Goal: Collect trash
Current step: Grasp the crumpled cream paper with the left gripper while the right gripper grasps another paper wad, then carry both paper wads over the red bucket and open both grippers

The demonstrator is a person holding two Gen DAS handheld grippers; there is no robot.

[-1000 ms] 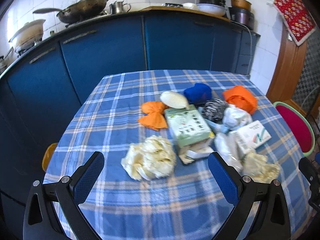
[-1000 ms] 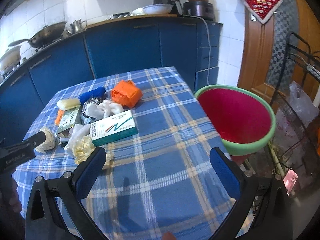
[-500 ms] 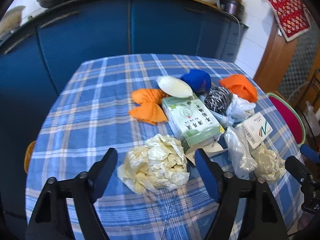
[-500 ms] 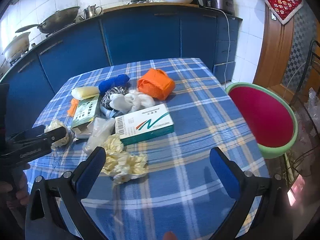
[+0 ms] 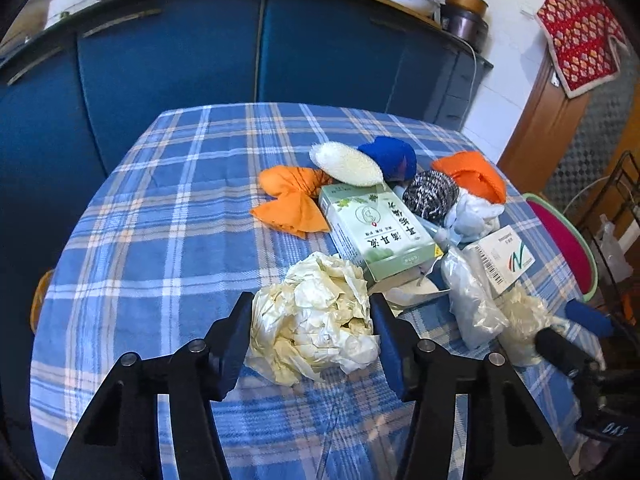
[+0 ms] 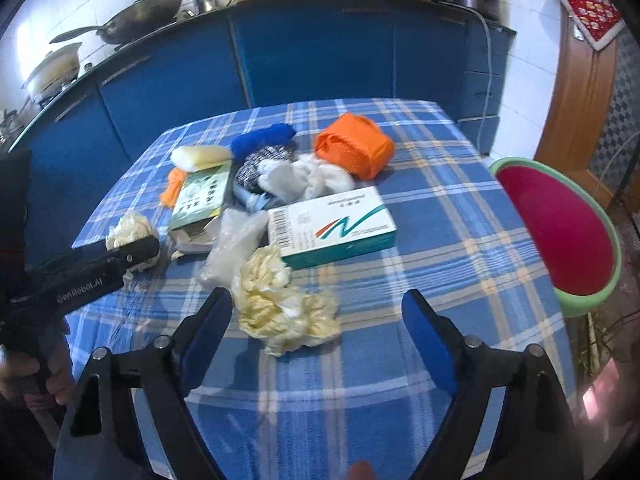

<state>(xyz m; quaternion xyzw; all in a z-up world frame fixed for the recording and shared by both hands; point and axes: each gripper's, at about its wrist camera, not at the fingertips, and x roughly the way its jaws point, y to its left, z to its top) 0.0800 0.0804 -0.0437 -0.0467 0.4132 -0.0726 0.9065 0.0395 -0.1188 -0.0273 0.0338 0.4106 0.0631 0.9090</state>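
Note:
A heap of trash lies on the blue plaid table (image 5: pixel 168 240). My left gripper (image 5: pixel 312 326) has its fingers on both sides of a crumpled cream paper wad (image 5: pixel 316 320), touching it. The same wad shows behind the left gripper in the right wrist view (image 6: pixel 130 226). My right gripper (image 6: pixel 316 320) is open around a second cream wad (image 6: pixel 280 304), its fingers clear of it. A white and green box (image 6: pixel 334 226), a green box (image 5: pixel 376 232) and a clear plastic bag (image 6: pixel 234 246) lie just beyond.
An orange cloth (image 5: pixel 290 200), a pale sponge (image 5: pixel 346 164), a blue cloth (image 5: pixel 390 156), a steel scourer (image 5: pixel 430 196), white tissue (image 6: pixel 304 178) and an orange bundle (image 6: pixel 354 150) lie further back. A red bin with a green rim (image 6: pixel 560 224) stands at the table's right edge. Blue cabinets (image 6: pixel 320 52) stand behind.
My left gripper has moved forward and narrowed onto the cream wad. My right gripper has moved forward and left until its open fingers flank the second wad.

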